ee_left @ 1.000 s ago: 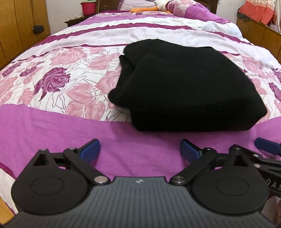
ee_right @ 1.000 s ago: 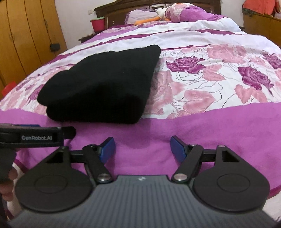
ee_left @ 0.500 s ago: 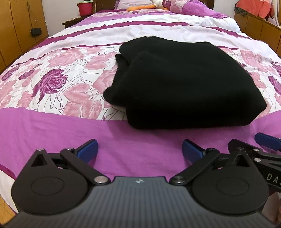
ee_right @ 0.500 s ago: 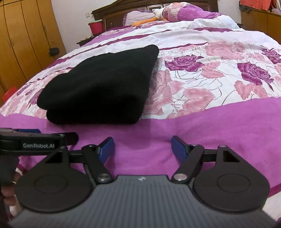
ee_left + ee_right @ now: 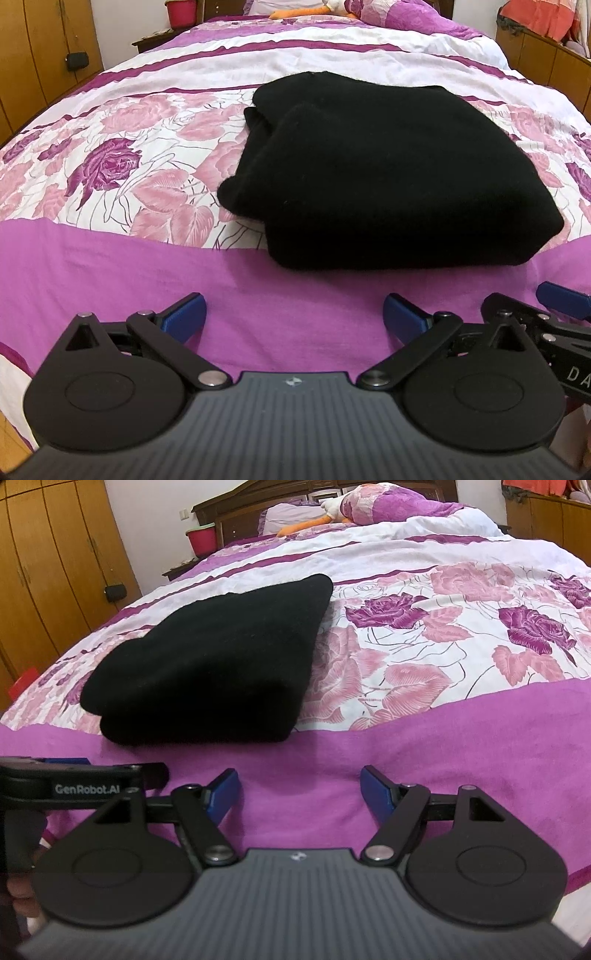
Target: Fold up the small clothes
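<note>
Blue-padded tongs first. Left gripper (image 5: 294, 314): jaws spread wide, nothing between the pads, only magenta bedspread below. Right gripper (image 5: 298, 789): likewise parted and empty, hovering over the same magenta band. Each tool shows at the edge of the other's view, so the two sit close side by side, at the near edge of the bed.

Just beyond both, apart from the pads: black knit garment (image 5: 388, 173), probably a sweater or fleece. It lies on the floral bedspread (image 5: 122, 166), its near edge straddling the line where the rose print meets the plain magenta. It is already doubled into a thick, roughly rectangular bundle. Seen from the right, the near edge shows two stacked layers with a rounded fold (image 5: 199, 716). On the left side a looser lump (image 5: 236, 192) pokes out, maybe a sleeve or cuff, hard to tell against the black.

Handling judgement: soft, limp, fuzzy, not fragile and not slippery. Bulky, with moderate weight for its size; layers will slump and slide apart if lifted by one. Best hold: pinch the full stack at the two near corners, one per tool, pads biting deep past the rounded edge. Tuck in the stray left lump before any further fold. The soft mattress means pressing down gives little support.
</note>
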Demonstrator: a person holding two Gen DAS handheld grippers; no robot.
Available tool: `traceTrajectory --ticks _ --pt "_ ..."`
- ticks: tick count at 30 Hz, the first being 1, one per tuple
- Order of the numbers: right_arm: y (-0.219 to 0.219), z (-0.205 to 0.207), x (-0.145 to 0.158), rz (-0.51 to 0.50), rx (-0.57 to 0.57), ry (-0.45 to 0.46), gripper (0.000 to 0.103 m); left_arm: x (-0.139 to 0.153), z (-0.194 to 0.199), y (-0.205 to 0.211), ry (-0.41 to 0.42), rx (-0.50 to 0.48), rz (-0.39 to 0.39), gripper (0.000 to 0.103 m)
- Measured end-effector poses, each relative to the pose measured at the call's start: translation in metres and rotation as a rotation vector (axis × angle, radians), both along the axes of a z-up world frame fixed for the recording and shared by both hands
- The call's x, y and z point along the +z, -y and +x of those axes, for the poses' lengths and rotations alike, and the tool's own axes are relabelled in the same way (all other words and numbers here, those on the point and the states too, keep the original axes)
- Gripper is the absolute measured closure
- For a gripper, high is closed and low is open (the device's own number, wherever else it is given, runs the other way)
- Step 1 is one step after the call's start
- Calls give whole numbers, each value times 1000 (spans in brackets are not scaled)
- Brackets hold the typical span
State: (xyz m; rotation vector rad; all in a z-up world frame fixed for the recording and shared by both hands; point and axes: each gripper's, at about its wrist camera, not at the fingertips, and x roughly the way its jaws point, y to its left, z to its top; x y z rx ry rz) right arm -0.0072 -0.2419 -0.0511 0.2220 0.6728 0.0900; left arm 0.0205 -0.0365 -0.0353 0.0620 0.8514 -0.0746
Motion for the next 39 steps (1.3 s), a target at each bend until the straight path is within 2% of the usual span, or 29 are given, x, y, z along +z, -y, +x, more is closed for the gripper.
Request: traceTrajectory --ticks 24,39 --pt "-4 1 -1 -26 2 -6 28 -4 2 3 0 -14 27 0" --pt "-2 1 -1 -10 -1 -4 28 -5 2 3 -1 -17 28 0"
